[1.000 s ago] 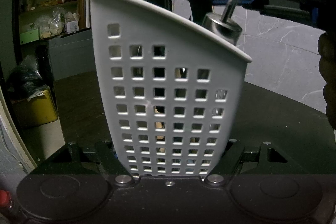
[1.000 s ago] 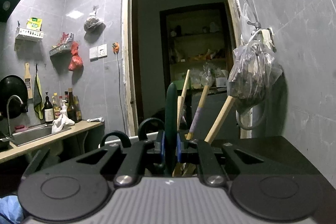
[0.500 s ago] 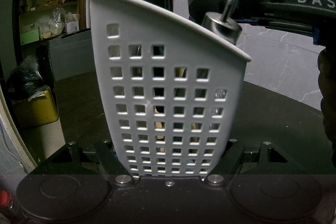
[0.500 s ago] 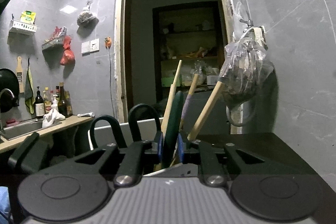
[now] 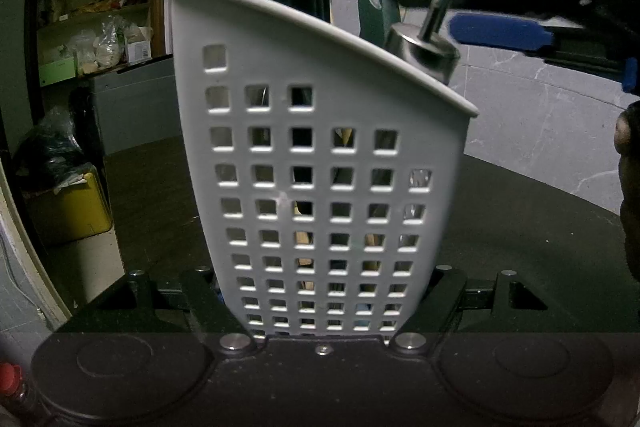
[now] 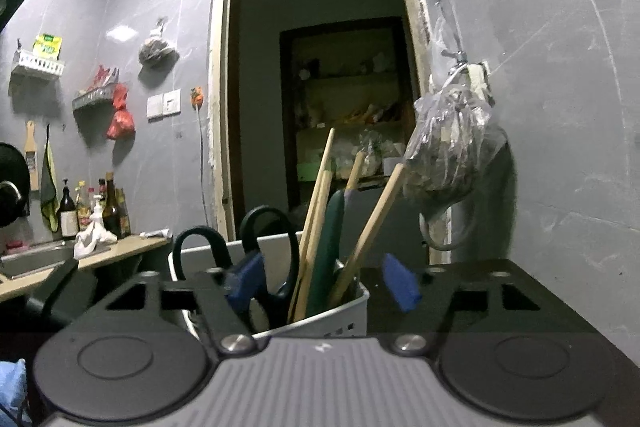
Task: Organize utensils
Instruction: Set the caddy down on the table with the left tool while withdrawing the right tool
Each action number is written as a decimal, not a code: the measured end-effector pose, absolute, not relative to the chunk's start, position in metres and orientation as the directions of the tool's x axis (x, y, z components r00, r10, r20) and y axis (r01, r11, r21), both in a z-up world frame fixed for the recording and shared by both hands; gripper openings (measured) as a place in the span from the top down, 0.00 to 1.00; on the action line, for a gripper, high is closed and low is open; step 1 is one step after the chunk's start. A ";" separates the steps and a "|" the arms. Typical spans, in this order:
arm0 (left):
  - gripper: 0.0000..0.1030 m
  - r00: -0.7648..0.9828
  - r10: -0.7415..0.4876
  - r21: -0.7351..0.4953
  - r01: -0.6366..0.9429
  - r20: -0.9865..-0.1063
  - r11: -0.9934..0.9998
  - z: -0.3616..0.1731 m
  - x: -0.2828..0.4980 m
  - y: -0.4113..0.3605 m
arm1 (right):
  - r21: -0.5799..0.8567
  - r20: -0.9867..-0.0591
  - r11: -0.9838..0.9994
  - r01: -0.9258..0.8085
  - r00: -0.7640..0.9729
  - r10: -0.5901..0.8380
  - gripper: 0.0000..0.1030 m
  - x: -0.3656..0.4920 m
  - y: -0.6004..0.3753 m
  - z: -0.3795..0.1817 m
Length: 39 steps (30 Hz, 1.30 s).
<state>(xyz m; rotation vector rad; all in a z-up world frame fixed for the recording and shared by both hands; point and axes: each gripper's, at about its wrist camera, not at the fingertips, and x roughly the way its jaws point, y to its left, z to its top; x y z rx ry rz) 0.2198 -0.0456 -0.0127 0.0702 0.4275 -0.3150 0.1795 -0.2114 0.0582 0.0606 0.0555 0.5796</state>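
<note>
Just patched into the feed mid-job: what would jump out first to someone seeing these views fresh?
The white perforated utensil holder fills the left wrist view, pinched at its base by the left claw. In the right wrist view the right claw is opening around the dark green handle standing in the holder among wooden sticks and black scissors, pads clear of it.

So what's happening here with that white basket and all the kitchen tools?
A person with two handheld grippers is sorting utensils. The left gripper is clamped on the white basket. The right gripper, jaws opening, is letting go of a green-handled tool standing in it beside scissors and wooden handles.
</note>
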 end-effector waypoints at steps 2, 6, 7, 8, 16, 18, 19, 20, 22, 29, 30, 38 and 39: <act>0.26 0.863 -0.285 0.002 0.315 -0.418 0.949 -0.013 0.220 -0.046 | 0.077 -0.016 0.834 -0.546 0.836 0.549 0.14 0.176 -0.215 0.058; 0.26 0.863 -0.284 0.003 0.314 -0.418 0.949 -0.013 0.220 -0.045 | 0.092 0.000 0.840 -0.535 0.843 0.537 0.04 0.172 -0.222 0.057; 0.26 0.863 -0.284 0.003 0.314 -0.418 0.950 -0.013 0.220 -0.045 | 0.098 0.003 0.843 -0.529 0.847 0.531 0.03 0.172 -0.224 0.056; 0.26 0.864 -0.282 0.006 0.313 -0.418 0.950 -0.013 0.220 -0.045 | 0.105 0.006 0.846 -0.524 0.851 0.526 0.00 0.171 -0.226 0.055; 0.19 0.866 -0.283 0.021 0.319 -0.412 0.947 -0.013 0.215 -0.046 | 0.171 0.020 0.857 -0.487 0.871 0.491 0.00 0.164 -0.239 0.048; 0.13 0.869 -0.286 0.030 0.325 -0.404 0.945 -0.013 0.212 -0.048 | 0.185 0.019 0.857 -0.481 0.873 0.487 0.00 0.163 -0.241 0.046; 0.12 0.871 -0.288 0.034 0.328 -0.397 0.944 -0.013 0.211 -0.049 | 0.190 0.019 0.857 -0.479 0.875 0.485 0.00 0.162 -0.242 0.046; 0.04 0.873 -0.292 0.037 0.332 -0.391 0.943 -0.012 0.209 -0.049 | 0.194 0.019 0.857 -0.477 0.876 0.483 0.00 0.160 -0.243 0.045; 0.01 0.876 -0.303 0.041 0.342 -0.375 0.939 -0.012 0.203 -0.049 | 0.202 0.023 0.859 -0.470 0.879 0.475 0.00 0.156 -0.245 0.043; 0.01 0.885 -0.300 0.074 0.346 -0.355 0.935 -0.014 0.185 -0.045 | 0.244 0.032 0.865 -0.439 0.895 0.445 0.00 0.137 -0.252 0.033; 0.01 0.886 -0.300 0.073 0.346 -0.353 0.935 -0.014 0.182 -0.043 | 0.248 0.033 0.867 -0.432 0.898 0.438 0.00 0.134 -0.253 0.031; 0.01 0.906 -0.302 0.069 0.336 -0.297 0.939 -0.013 0.137 -0.026 | 0.269 0.046 0.886 -0.378 0.924 0.380 0.00 0.101 -0.259 0.025; 0.01 0.909 -0.301 0.063 0.332 -0.287 0.941 -0.011 0.131 -0.022 | 0.269 0.045 0.889 -0.370 0.927 0.372 0.00 0.097 -0.259 0.025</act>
